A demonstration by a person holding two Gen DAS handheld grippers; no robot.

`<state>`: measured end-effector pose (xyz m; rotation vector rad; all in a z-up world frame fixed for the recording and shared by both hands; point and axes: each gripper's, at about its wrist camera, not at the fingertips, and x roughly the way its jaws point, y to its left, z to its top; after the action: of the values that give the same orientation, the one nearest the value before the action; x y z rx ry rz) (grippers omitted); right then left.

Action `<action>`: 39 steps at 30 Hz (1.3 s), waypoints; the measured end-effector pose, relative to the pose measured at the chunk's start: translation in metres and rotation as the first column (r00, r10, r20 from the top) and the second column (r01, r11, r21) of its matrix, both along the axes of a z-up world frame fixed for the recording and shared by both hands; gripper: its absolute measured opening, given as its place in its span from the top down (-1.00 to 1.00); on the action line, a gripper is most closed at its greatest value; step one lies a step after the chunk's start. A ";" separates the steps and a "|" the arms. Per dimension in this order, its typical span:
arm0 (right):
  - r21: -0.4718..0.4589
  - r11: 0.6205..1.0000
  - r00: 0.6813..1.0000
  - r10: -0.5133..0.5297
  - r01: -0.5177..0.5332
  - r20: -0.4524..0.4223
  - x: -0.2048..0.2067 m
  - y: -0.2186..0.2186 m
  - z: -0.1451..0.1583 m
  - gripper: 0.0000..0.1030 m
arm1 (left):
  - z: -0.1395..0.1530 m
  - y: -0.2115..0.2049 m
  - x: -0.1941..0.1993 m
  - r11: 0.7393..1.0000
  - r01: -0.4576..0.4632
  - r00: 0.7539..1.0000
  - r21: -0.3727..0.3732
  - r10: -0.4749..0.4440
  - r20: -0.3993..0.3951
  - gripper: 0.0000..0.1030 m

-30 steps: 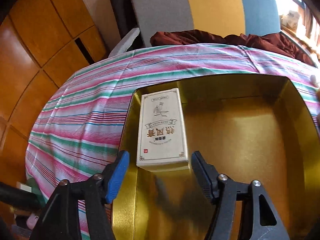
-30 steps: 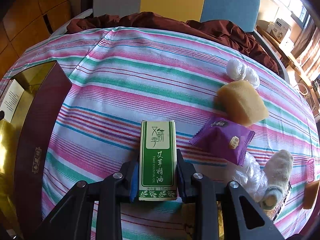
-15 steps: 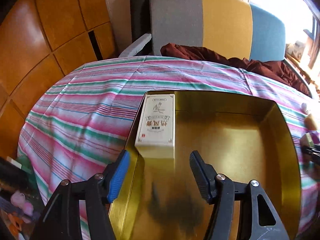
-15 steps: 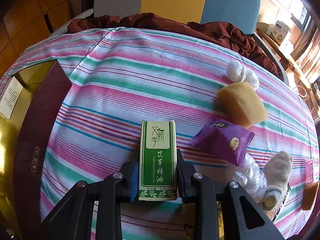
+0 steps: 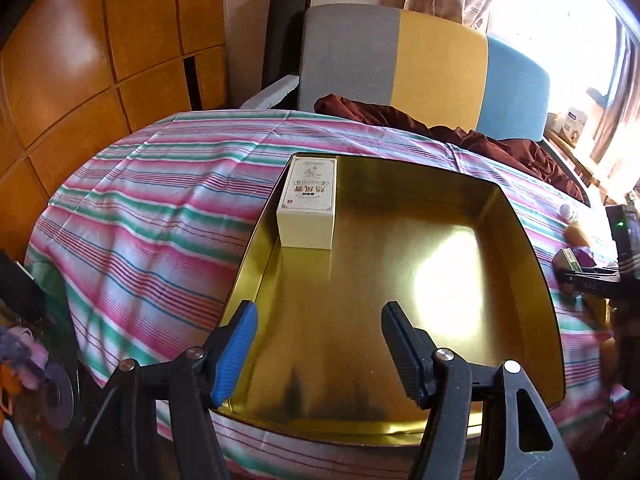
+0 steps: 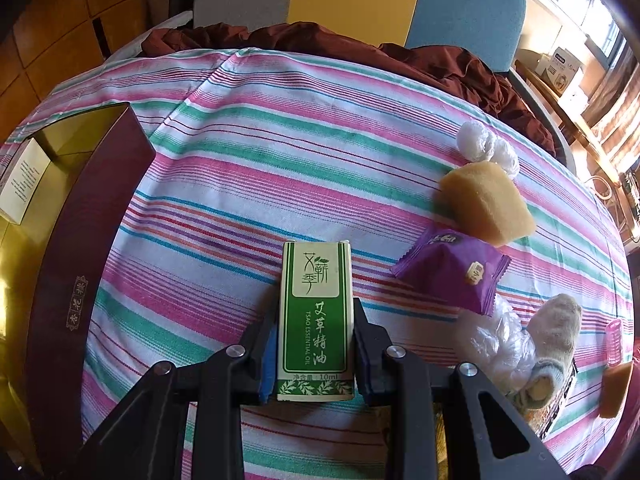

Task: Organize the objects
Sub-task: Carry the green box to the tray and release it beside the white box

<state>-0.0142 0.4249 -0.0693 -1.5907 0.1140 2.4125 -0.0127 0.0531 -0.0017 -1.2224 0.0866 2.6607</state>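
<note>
A gold-lined box (image 5: 520,240) lies open on the striped tablecloth (image 5: 152,216). A cream carton (image 5: 308,204) rests in its far left corner. My left gripper (image 5: 318,320) hovers over the box's near edge, well back from the carton; its jaws are opening with nothing between them. In the right wrist view my right gripper (image 6: 316,320) is shut on a green essential oil carton (image 6: 316,312), held just above the cloth. The box's maroon outer wall (image 6: 92,248) stands to its left, and the cream carton (image 6: 20,180) shows at the frame's left edge.
To the right of the green carton lie a purple snack packet (image 6: 452,272), a tan sponge (image 6: 484,204), a white crumpled ball (image 6: 484,146), clear plastic wrap (image 6: 496,344) and a rolled sock (image 6: 552,344). A dark red cloth (image 6: 360,52) and a chair (image 5: 400,60) sit behind the table.
My left gripper has drawn back from the cream carton and risen, leaving it in the box's corner, and its jaws have widened slightly. The right gripper has kept still with the green carton.
</note>
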 end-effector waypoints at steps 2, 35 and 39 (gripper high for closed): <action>-0.019 1.000 1.000 -0.009 0.009 0.002 0.002 -0.002 0.001 0.42 | -0.001 -0.003 0.002 1.000 -0.009 1.000 0.002 0.009 -0.001 -0.26; -0.298 0.900 0.947 0.294 -0.319 -0.127 -0.068 -0.242 0.047 0.42 | 0.000 -0.067 0.015 0.990 -0.135 0.990 0.045 0.136 -0.031 -0.26; -0.345 0.894 0.957 0.285 -0.287 -0.057 -0.088 -0.270 0.022 0.41 | 0.000 -0.083 0.010 0.983 -0.173 0.984 0.055 0.175 -0.025 -0.26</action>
<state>-0.1023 0.1551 -0.0469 -1.8673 0.3534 2.7429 -0.0022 -0.0296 -0.0019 -1.2269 -0.0895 2.8103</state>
